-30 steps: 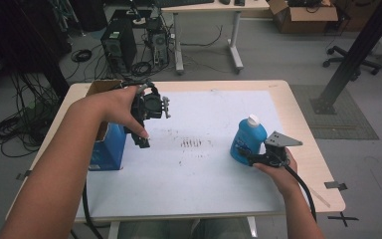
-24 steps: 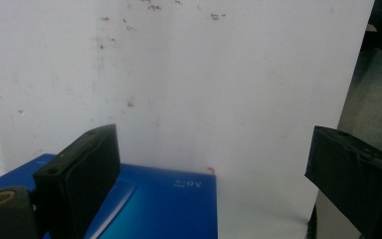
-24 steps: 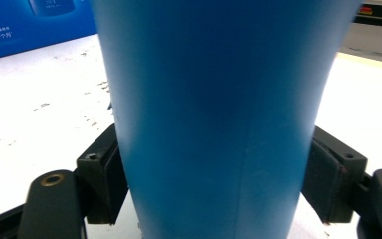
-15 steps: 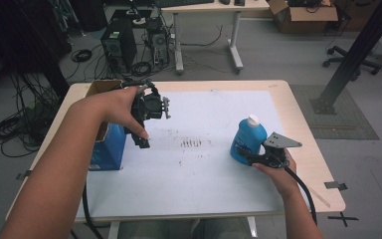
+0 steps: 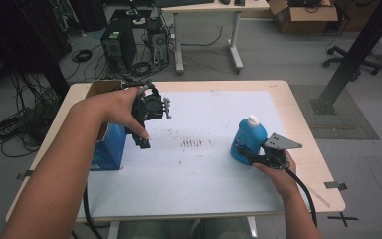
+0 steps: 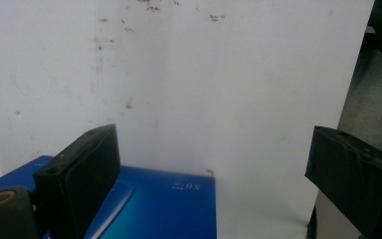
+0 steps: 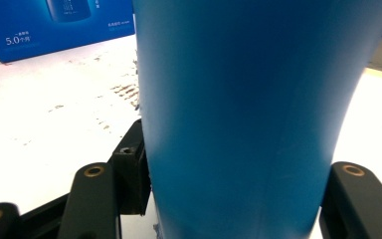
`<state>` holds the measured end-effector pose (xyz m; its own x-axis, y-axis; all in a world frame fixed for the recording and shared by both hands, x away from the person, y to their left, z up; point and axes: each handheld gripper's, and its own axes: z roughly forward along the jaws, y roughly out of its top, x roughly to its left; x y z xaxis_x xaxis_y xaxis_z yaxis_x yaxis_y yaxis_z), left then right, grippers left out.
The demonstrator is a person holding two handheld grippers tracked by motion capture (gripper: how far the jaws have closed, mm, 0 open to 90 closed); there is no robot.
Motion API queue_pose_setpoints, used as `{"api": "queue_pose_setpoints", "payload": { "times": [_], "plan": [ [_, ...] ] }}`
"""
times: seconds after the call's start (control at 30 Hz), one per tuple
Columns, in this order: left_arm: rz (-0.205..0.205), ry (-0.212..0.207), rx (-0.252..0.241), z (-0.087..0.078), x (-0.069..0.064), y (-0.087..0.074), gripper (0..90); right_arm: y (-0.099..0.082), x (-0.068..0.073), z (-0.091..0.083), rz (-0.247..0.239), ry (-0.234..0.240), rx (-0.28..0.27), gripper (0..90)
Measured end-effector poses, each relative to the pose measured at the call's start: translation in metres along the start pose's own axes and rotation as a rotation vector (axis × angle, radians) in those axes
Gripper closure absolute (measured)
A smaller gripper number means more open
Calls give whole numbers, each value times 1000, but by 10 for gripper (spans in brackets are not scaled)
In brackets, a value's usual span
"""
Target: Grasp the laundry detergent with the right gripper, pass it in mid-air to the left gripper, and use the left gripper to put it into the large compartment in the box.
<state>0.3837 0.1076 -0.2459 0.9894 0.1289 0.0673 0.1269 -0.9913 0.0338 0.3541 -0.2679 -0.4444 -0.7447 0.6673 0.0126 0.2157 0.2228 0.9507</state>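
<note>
Right now your right claw [image 5: 242, 155] is clamped on the blue bottle [image 5: 247, 139] (white cap on top), standing upright on the desk [image 5: 219, 179]. Your left claw [image 5: 143, 142] hangs with jaws apart, just beside the blue box [image 5: 110, 149].

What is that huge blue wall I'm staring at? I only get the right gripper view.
Observer: It is a blue plastic bottle with a white cap, standing upright on the white table mat. The high view shows the cap.
Operator: Is anything holding it?
Observer: The right gripper has its jaws on either side of the bottle's base, with a hand behind it.
Operator: And the blue carton in my corner?
Observer: That blue cardboard box stands at the table's left side with its top flaps open.
Operator: Where is the other gripper?
Observer: The left gripper is held above the mat beside the box, jaws wide apart and pointing down.
</note>
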Motion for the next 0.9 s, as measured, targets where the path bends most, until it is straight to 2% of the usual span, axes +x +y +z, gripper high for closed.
{"api": "queue_pose_setpoints", "payload": {
  "times": [0.23,0.4,0.67,0.9],
  "plan": [
    [3,0,-1,0,0,0,73,0,-2,-1,24,5,-6,447],
    [3,-3,3,0,1,1,72,5,0,-5,5,16,-1,451],
    [-1,-5,-3,0,1,2,71,25,-2,-16,-28,31,-9,454],
    [3,-7,-4,-2,1,3,69,51,-2,-23,-64,61,-22,455]
  ]
}}
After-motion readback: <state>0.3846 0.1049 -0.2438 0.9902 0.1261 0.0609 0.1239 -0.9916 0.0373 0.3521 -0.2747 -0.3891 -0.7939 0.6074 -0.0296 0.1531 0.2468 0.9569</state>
